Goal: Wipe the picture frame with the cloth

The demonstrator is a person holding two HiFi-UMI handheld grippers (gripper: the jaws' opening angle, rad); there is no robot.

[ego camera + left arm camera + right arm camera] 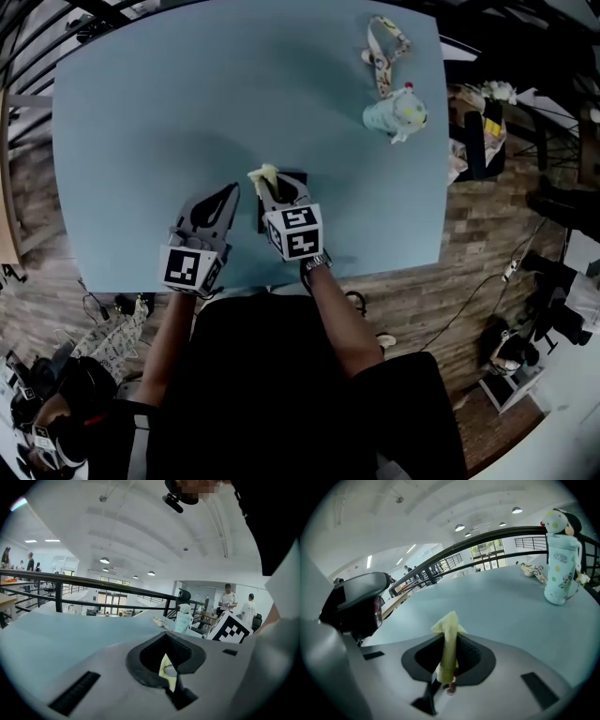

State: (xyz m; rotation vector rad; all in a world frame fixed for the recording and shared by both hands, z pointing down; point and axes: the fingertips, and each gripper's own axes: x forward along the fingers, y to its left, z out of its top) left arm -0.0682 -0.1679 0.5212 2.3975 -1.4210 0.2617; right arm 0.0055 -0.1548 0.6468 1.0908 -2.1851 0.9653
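Cloth (450,637) stands pinched between jaws of right gripper (447,674).

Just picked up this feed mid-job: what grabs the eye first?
The yellow cloth stands out, pinched upright in the right gripper near the table's near edge, above a dark flat object that may be the frame. At the far right of the blue table, a mint bottle stands alone, with a patterned strap beyond it.

Yellow cloth (264,174) in the right claw (274,189) (left claw (228,193) just beside) over blue table (187,112)
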